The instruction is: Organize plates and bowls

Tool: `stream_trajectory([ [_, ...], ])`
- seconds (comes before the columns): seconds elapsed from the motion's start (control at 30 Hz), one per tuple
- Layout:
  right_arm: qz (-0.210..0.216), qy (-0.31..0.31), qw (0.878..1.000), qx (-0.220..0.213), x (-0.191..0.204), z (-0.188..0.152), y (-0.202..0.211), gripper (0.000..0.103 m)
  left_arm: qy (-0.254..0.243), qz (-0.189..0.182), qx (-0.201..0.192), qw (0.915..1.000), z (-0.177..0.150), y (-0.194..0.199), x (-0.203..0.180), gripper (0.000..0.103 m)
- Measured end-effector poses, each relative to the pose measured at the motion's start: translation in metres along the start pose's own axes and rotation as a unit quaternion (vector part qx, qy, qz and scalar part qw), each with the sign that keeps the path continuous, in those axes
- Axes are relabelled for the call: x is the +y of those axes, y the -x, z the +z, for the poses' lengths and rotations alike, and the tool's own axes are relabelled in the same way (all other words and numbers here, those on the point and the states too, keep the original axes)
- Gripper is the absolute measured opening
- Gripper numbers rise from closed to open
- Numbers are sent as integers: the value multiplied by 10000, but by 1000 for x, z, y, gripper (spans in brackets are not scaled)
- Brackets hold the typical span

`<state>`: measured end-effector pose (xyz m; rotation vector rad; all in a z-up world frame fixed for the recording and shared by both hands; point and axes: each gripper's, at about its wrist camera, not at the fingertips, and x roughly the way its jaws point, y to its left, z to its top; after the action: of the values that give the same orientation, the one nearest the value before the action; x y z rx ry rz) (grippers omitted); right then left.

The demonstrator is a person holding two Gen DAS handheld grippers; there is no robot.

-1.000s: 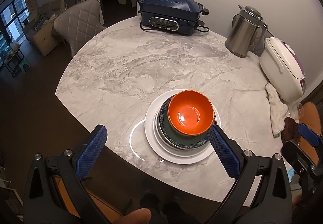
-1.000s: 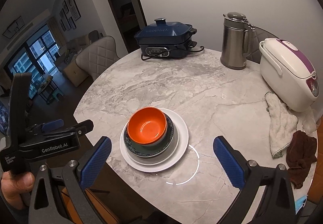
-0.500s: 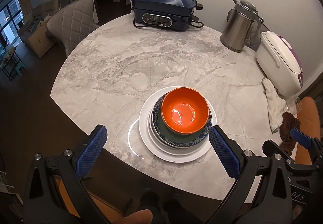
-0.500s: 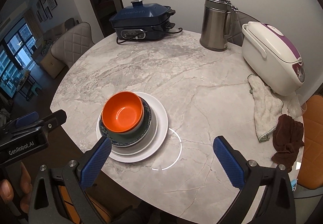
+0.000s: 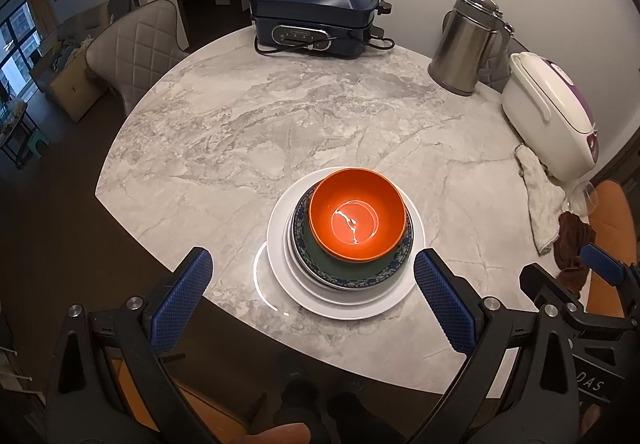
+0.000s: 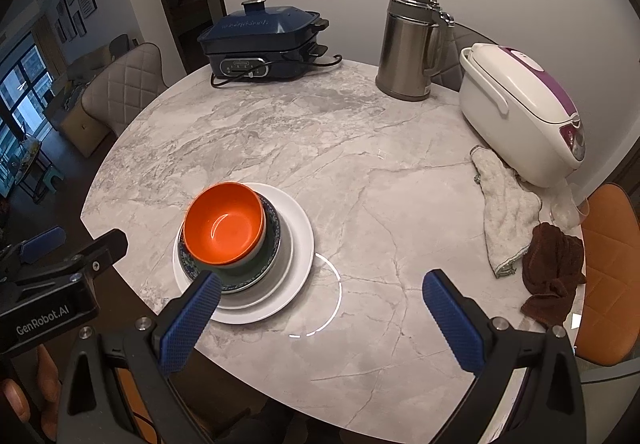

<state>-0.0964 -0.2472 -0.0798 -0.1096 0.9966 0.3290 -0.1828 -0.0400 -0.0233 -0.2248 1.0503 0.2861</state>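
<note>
On the round marble surface, one stack of dishes is being carried near the front edge. Behind it, three appliances are being lined along the wall: one dark blue electric cooker, one white and purple rice cooker and one steel kettle. Two cloths are being kept beside the rice cooker, one pale and one brown. In the stack, one white plate is lying lowest, one blue-patterned plate on it, and one orange bowl on top. Both tools, left and right, are being held spread wide, gripping nothing, just before the stack. "GenRobot.AI" is being shown on the left tool's body.
</note>
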Motion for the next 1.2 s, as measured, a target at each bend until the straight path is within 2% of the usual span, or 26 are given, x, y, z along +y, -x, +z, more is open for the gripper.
stream_trajectory([
  [1.2, -11, -7, 10000, 42, 0, 3, -6, 103, -130, -71, 83, 9999, 5, -13, 1, 102],
])
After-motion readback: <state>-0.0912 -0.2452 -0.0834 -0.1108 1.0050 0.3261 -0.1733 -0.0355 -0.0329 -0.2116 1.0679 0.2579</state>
